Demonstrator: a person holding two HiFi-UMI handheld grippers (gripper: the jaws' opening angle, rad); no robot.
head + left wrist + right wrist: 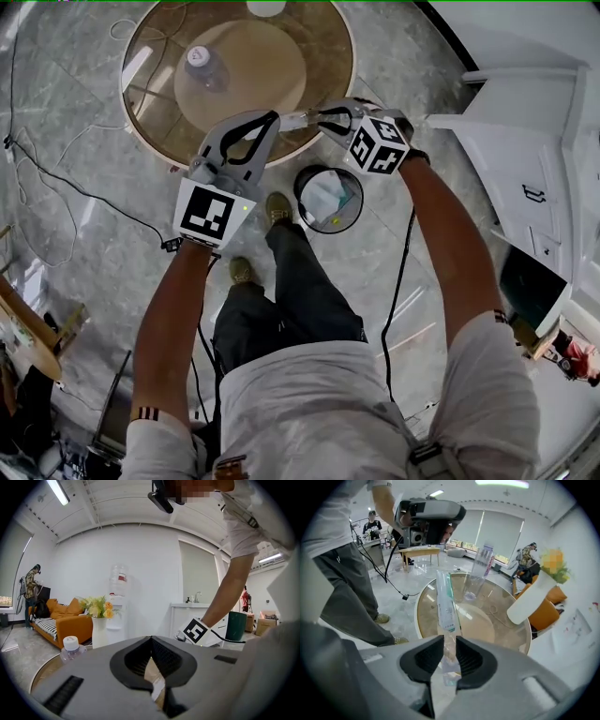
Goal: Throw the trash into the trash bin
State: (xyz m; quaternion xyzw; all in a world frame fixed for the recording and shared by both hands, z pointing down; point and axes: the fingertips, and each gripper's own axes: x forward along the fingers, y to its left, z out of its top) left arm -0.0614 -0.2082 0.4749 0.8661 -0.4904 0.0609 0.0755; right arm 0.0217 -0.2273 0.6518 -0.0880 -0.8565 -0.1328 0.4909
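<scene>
My left gripper (151, 641) is shut on a brown and white paper scrap (155, 680) that sits deep between its jaws. My right gripper (450, 641) is shut on a long clear plastic wrapper (446, 603) with green print, which sticks up past the jaw tips. In the head view both grippers, left (272, 120) and right (311, 120), are held tip to tip over the near edge of the round table. The black trash bin (301, 193) stands on the floor just below them, by the person's feet, with a white liner and some trash inside.
The round glass table (150, 122) carries a plastic bottle (204, 67) and a white vase (525, 603). Cables (66, 183) run over the marble floor at the left. A white cabinet (525, 159) stands at the right. Other people stand far off.
</scene>
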